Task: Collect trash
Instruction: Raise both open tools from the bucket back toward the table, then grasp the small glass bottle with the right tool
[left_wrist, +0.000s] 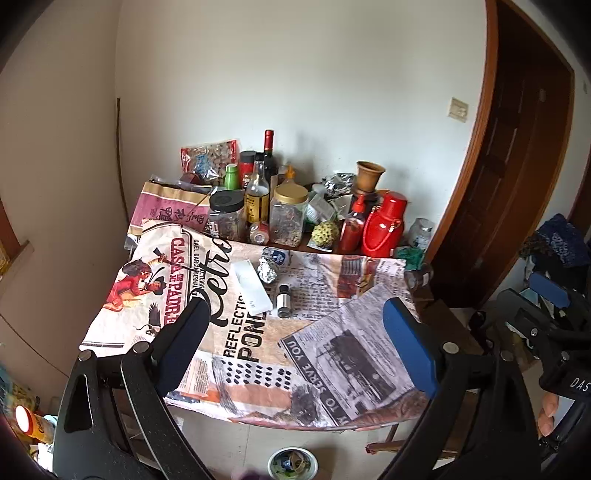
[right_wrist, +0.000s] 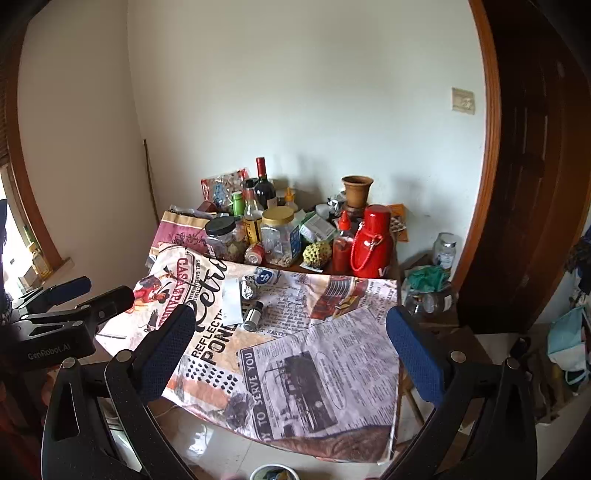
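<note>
Left wrist view showed both grippers, left (left_wrist: 295, 332) and right (right_wrist: 291, 343), spread wide and empty above the table. Foil ball (left_wrist: 267, 272), white wrapper (left_wrist: 252, 288) and small bottle (left_wrist: 283, 301) lay close together mid-cloth (left_wrist: 332, 350); a clumsy grab might have knocked the bottle rolling, or snagged the cloth.

Open right tongs (right_wrist: 291, 343), foil ball (right_wrist: 249, 288), cluttered table (right_wrist: 332, 369)

Your tablecloth (left_wrist: 258, 354) reads "CASA PADRE", "REFLECTION", "TO SERVE YOU"; the left gripper (right_wrist: 70, 295) body says "GenRobot.AI", the other perhaps "DAS".

Both views above shared table (left_wrist: 258, 332)
</note>
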